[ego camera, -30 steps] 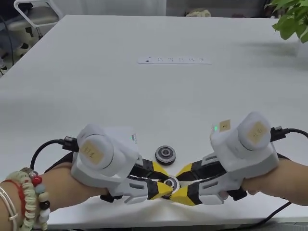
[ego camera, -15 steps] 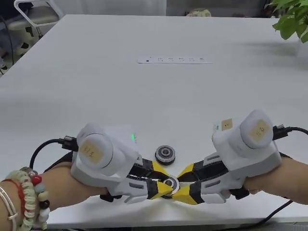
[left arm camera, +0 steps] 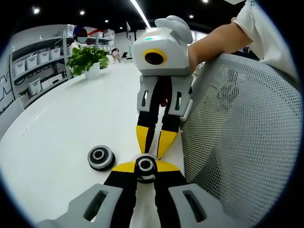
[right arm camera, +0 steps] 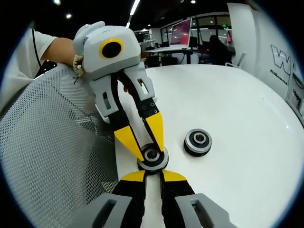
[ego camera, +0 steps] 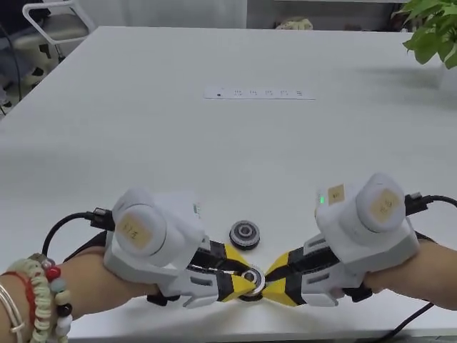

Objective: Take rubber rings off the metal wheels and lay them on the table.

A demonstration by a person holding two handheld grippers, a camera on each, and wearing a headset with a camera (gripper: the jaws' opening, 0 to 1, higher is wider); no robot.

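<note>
- Little has changed since a second ago: both grippers still meet on the same wheel (ego camera: 250,279), and the second wheel (ego camera: 245,233) lies where it did.
- The left gripper's (ego camera: 239,280) jaws are closed on the wheel. In the left gripper view their yellow tips sit on either side of it.
- The right gripper's (ego camera: 275,282) jaws are nearly together, with their tips against the wheel's rim from the opposite side. I cannot tell whether they pinch anything.
- The held wheel sits at the near edge of the white surface (ego camera: 214,157), between the two sets of tips.
- The second wheel lies flat on the surface just beyond the held one, apart from both grippers. A dark ring runs round its metal hub.
- A hand grips each gripper body, a cable trails from each, and bead bracelets (ego camera: 43,286) circle the left wrist.
- A grey mesh chair back (left arm camera: 237,142) stands at the near side of the surface.
- Farther off, a white power strip (ego camera: 258,92) lies mid-surface, and a green plant (ego camera: 432,28) is at the far right corner.
</note>
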